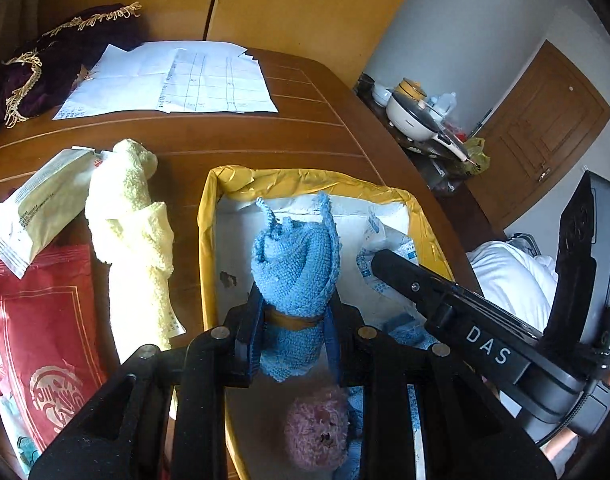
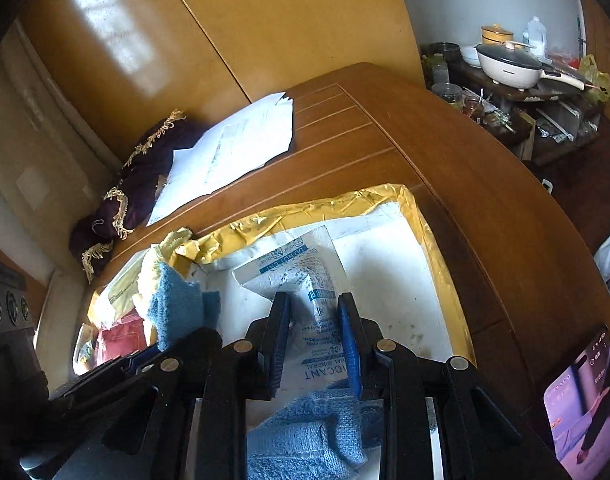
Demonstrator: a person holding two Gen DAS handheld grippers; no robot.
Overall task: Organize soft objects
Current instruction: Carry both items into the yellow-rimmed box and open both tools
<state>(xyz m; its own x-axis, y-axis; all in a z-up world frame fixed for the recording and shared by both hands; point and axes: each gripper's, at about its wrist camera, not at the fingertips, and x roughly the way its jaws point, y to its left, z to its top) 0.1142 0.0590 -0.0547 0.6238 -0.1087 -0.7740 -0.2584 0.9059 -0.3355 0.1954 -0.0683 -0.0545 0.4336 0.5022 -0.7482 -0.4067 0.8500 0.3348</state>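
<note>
— Above the yellow-rimmed box [image 1: 207, 240], what was held?
— Left gripper [image 1: 293, 316], jaws closed on a rolled blue cloth [image 1: 295, 264] banded in tan, hanging over the white floor of the box. Pink fluffy ball [image 1: 317, 428] and another blue towel [image 2: 305, 436] already inside, near the box's front.
— And on the right side of the box?
— Right gripper [image 2: 314, 340], jaws part open around a white desiccant packet [image 2: 301, 280] lying flat in the box; seemingly not pinched. Yellow towel roll [image 1: 131, 240] left of the box, on the wooden table [image 1: 265, 136].
— Advice for the step?
— Probably lower the roll to the floor before releasing, clear of the packet.
</note>
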